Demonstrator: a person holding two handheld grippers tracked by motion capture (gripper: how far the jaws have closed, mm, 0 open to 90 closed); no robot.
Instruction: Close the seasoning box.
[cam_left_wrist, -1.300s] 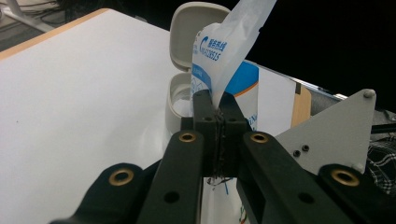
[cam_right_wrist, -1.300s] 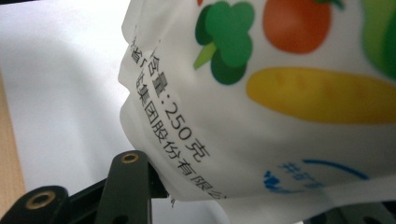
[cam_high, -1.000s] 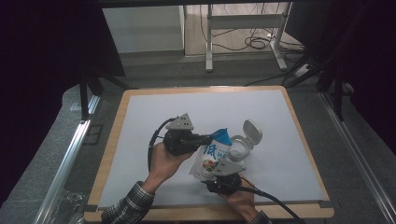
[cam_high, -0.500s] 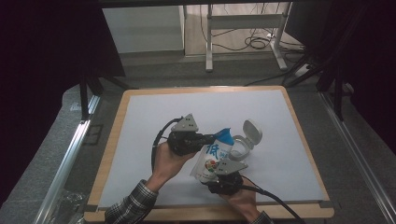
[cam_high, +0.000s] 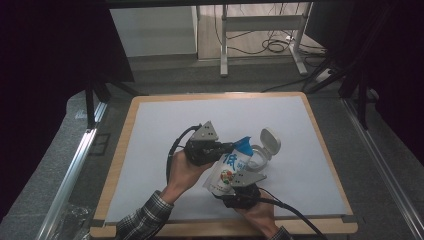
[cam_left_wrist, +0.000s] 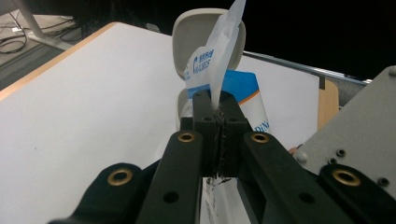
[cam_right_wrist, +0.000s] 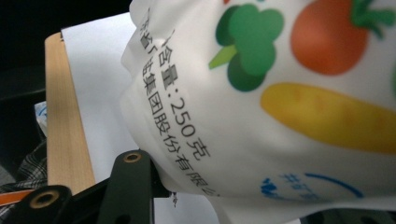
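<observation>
The soft, filled pouch (cam_high: 231, 170) is hanging tilted above the tabletop (cam_high: 150, 130), at 5 o'clock of its centre, beside the open-lidded container (cam_high: 264, 150). The left claw (cam_left_wrist: 215, 122) is pinching its thin top seal shut; the right claw (cam_high: 239, 186) is clamping its bulging base. Judged limp and slippery, it is best taken by seal and base.

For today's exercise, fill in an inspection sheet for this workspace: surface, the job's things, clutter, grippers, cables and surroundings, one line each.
Surface: white mat on a wood-edged table.
Job's things: a white and blue pouch printed with vegetables, held tilted between both grippers; a pale flip-lid container with its lid open, just beyond the pouch.
Clutter: nothing seen on the mat.
Grippers: left gripper shut on the pouch's top edge; right gripper at the pouch's lower end, which bulges over one jaw in the right gripper view; its grip cannot be confirmed.
Cables: a black cable loops from the left gripper; another trails from the right.
Surroundings: dark curtains, a desk frame and floor cables behind.
</observation>
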